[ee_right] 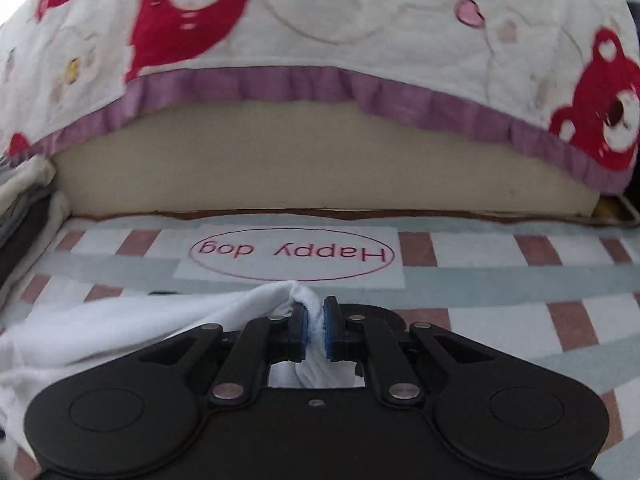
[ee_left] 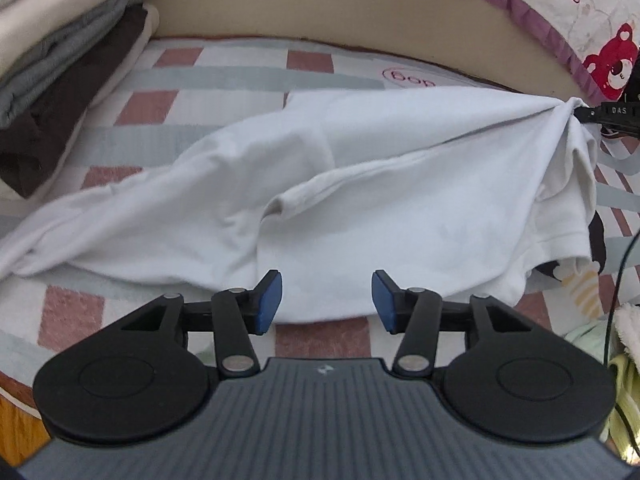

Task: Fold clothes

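Checked bedding in pink, grey and white covers the sheet [ee_left: 168,80] that both cameras look across, with a beige headboard panel [ee_right: 304,168] rising at its far edge. Draped over the top of that panel is a cream blanket [ee_right: 360,32] printed with red bears and edged in a purple frill.

Just ahead of the left gripper [ee_left: 327,300] lies a white T-shirt [ee_left: 360,184], rumpled and spread across the sheet, its near hem reaching between the blue pads [ee_left: 269,300], which stand wide apart and grip nothing. Far off to that gripper's left sits a stack of folded clothes [ee_left: 68,60] in cream, grey and dark brown.

At the T-shirt's far right corner, the right gripper [ee_right: 315,326] has its pads pinched tight on a bunched edge of the white cloth [ee_right: 120,328], which trails away to its left. Directly beyond its fingertips, on the sheet, is an oval "Happy dog" print [ee_right: 292,254], seen upside down.
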The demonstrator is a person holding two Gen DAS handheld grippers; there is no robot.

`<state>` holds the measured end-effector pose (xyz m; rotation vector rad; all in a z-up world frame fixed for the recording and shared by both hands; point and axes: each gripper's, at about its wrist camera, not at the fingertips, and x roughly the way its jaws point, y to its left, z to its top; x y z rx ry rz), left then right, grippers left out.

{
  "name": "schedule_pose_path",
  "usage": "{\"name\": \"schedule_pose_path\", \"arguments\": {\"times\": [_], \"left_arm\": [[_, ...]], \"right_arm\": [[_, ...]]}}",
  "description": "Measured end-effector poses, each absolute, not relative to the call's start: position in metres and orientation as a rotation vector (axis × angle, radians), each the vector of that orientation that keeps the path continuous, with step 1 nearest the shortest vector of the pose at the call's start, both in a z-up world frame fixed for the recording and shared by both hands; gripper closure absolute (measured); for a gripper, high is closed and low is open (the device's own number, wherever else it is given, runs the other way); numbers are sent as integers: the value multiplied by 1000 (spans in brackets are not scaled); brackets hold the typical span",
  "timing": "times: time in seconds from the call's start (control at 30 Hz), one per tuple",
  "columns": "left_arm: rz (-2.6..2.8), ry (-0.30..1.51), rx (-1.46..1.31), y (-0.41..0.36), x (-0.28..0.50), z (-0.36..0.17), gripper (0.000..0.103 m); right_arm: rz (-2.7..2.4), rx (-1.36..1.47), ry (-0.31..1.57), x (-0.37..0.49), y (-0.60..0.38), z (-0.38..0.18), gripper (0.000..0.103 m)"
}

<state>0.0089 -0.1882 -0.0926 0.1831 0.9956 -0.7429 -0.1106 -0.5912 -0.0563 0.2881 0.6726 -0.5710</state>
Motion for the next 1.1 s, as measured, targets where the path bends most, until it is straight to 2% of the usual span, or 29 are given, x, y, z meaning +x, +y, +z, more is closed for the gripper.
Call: {"name": "schedule_pose_path", "arguments": {"times": [0.07,0.13,0.2,0.27,0.33,0.37,0.4,0.47,0.6,0.73,0.77,0.8,0.83,0.93,1.0,1.07,1.1], "left_arm": [[-750,1019,165,-186,12,-97,53],[-761,1038,144,-185,14,-101,50],[-772,1054,118,-184,18,-106,50],[-781,1072,106,-184,20,-112,54],[-799,1083,97,-184,20,-117,75],[-807,1081,100,-185,20,-118,89],[-815,1080,103,-185,20,-119,97],[-824,1063,99,-184,19,-117,103],[-862,1000,70,-180,14,-107,103],[-893,982,106,-179,8,-99,103],[-882,976,133,-178,7,-98,103],[-871,970,160,-177,6,-98,103],[-860,965,187,-177,6,-97,103],[-833,967,204,-167,10,-97,103],[-801,1005,195,-161,14,-101,103],[-765,1025,182,-155,18,-104,102],[-746,1036,176,-153,20,-106,102]], "right_arm": [[-623,287,699,-110,-594,-61,85],[-672,274,724,-110,-595,-64,71],[-686,233,749,-117,-585,-59,65],[-678,215,788,-125,-575,-54,65],[-642,211,772,-135,-563,-46,65],[-608,209,749,-138,-556,-43,65],[-556,205,718,-140,-547,-39,65],[-427,189,659,-143,-522,-33,65],[-115,168,701,-128,-467,-41,65],[68,0,796,-101,-404,-62,63],[114,-43,819,-95,-389,-67,60],[160,-85,841,-88,-373,-72,45],[192,-176,865,-83,-358,-79,37],[242,-588,933,-73,-315,-105,38],[285,-694,931,-70,-305,-120,40],[292,-635,1019,-58,-310,-130,65],[279,-578,1053,-53,-316,-131,93]]}}
